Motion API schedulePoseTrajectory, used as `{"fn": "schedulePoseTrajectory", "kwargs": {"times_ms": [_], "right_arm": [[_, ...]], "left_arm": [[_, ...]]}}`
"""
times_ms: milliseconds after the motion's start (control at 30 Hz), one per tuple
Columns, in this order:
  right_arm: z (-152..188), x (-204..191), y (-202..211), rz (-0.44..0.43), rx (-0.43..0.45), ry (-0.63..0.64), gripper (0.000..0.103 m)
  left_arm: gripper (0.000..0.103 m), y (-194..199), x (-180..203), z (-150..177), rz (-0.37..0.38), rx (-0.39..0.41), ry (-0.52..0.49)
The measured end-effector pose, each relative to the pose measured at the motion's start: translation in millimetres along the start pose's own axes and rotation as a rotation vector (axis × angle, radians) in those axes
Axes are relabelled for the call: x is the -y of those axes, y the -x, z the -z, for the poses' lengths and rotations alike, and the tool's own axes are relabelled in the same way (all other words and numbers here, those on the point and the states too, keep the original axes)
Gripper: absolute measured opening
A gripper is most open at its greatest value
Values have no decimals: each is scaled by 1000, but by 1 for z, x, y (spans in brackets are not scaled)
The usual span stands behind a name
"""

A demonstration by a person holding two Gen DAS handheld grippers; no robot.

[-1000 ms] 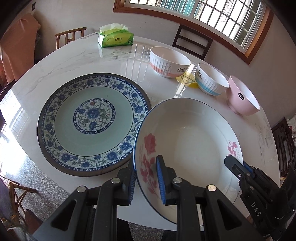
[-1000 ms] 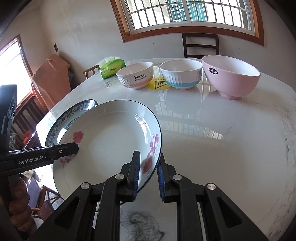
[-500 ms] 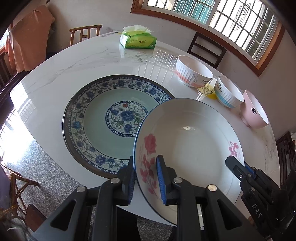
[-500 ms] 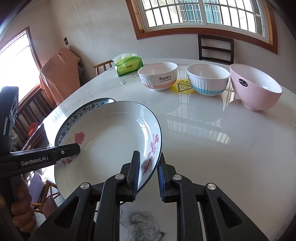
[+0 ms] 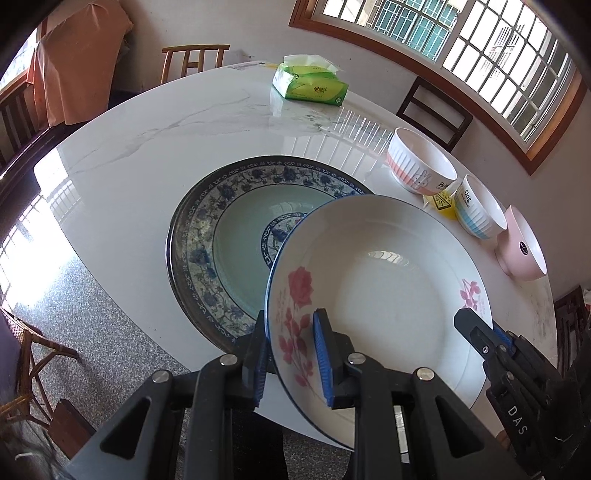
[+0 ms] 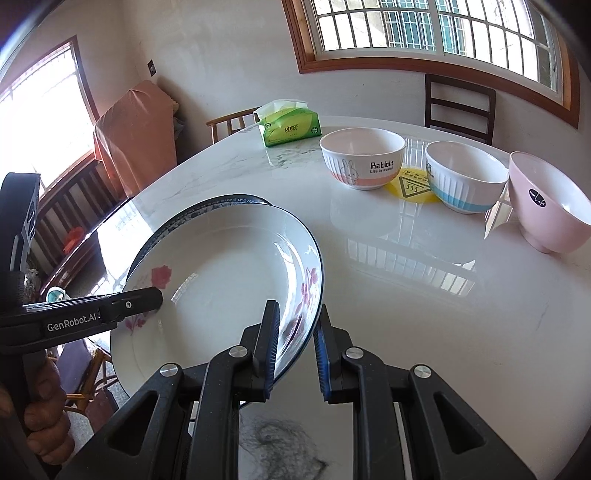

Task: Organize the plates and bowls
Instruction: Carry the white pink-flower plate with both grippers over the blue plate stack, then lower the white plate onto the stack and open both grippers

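You hold a white floral plate (image 5: 380,280) between both tools above the near edge of a round marble table (image 5: 192,133). Your left gripper (image 5: 290,354) is clamped on the plate's left rim, one blue-padded finger inside the dish over the pink rose print and the other behind the rim. Your right gripper (image 6: 295,347) pinches the opposite rim beside the small pink blossom print, its fingers closed on the blue-lined edge.

The plate is lifted and tilted, partly overlapping a larger blue-and-white patterned plate (image 5: 221,236) that lies flat on the table to its left. In the right wrist view only a dark arc of that big plate (image 6: 221,202) shows beyond the white plate (image 6: 221,280). Whether the two plates touch cannot be told.

On the far right of the table three bowls stand upright in a row: a white bowl with an orange band and rabbit print (image 6: 362,157), a white bowl with a blue band (image 6: 465,177) and a pink bowl (image 6: 550,206). A yellow warning sticker (image 6: 413,186) lies on the marble between the first two. A green tissue pack (image 5: 310,83) sits at the table's far side. Wooden chairs (image 5: 194,62) stand behind the table under an arched window (image 6: 436,26), and your left hand (image 6: 40,417) grips its tool's handle at the lower left of the right wrist view.
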State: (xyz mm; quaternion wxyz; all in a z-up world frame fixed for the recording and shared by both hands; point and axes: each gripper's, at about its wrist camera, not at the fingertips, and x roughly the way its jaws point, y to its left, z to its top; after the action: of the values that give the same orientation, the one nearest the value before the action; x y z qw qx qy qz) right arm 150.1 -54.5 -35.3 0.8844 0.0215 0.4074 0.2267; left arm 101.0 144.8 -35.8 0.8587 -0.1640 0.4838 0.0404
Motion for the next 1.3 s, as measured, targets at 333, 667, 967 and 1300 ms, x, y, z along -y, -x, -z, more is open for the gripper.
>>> {"fn": "schedulePoseTrajectory", "kwargs": {"times_ms": [333, 667, 967, 1300], "right_arm": [[-19, -18, -13, -9, 4, 44, 17], [-37, -38, -36, -23, -5, 85, 17], [-40, -45, -59, -25, -32, 95, 17], [-40, -45, -68, -26, -49, 91, 17]], "left_arm": [[24, 0, -17, -20, -25, 12, 33], [23, -7, -37, -39, -69, 22, 46], [23, -19, -46, -44, -87, 12, 39], [23, -22, -44, -47, -103, 27, 22]]}}
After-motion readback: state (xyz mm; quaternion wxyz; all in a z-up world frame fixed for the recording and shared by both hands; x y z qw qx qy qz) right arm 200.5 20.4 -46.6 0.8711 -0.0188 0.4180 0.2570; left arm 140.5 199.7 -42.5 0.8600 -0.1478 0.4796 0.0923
